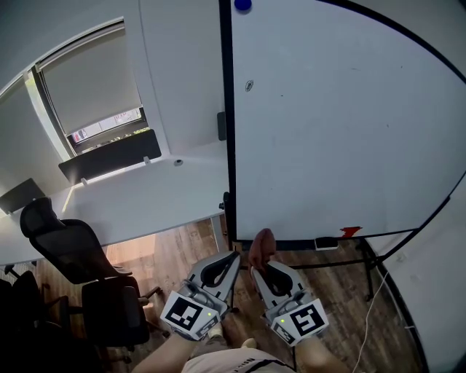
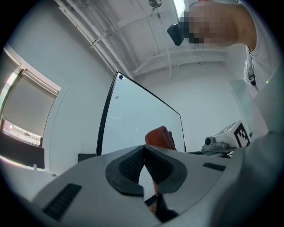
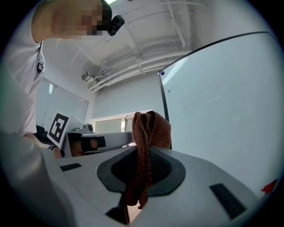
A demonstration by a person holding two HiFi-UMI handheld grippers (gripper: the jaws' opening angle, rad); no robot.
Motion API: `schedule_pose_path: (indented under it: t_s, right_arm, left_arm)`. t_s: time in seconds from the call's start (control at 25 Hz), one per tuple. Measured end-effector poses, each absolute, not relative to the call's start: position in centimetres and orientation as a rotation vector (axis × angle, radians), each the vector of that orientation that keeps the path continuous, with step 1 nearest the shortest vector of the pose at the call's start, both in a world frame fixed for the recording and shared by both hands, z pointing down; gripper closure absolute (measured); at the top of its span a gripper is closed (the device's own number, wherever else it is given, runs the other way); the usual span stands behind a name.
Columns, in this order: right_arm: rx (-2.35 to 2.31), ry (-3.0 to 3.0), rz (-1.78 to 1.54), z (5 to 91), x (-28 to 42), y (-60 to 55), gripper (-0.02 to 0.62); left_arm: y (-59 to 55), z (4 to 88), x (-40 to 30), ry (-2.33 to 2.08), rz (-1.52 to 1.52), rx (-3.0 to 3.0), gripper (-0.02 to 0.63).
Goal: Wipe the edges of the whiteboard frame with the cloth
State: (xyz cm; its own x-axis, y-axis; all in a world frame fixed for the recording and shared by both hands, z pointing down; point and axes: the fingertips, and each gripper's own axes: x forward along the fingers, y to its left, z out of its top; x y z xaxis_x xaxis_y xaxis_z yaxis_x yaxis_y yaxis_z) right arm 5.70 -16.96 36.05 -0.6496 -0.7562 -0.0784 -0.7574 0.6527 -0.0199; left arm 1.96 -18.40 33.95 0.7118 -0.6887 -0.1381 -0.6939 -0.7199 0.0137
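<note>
A large whiteboard (image 1: 342, 131) with a thin black frame (image 1: 227, 109) stands upright ahead of me, and its left edge runs down the middle of the head view. My right gripper (image 1: 262, 256) is shut on a rust-brown cloth (image 1: 262, 245), which sticks up past the jaws (image 3: 148, 128). It is held low, just below the board's bottom left corner. My left gripper (image 1: 231, 262) is right beside it, jaws shut with nothing between them. In the left gripper view the cloth (image 2: 160, 136) shows behind the closed tips, and the board (image 2: 137, 124) rises beyond.
A long white desk (image 1: 109, 204) runs along the wall on the left, with black office chairs (image 1: 65, 248) before it. A blue magnet (image 1: 242, 4) sits at the board's top. An eraser (image 1: 326, 242) and a red item (image 1: 349, 232) rest on the bottom ledge. A white cable (image 1: 371, 306) hangs right.
</note>
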Motion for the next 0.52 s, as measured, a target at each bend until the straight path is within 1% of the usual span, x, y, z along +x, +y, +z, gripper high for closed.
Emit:
schedule_pose_path:
  t_s: [0.52]
  right_arm:
    - [-1.264,2.801,0.000,36.85,6.23,-16.38,0.545]
  left_arm:
    - [-18.11,34.81,2.79,1.167,0.172,-2.876,0.597]
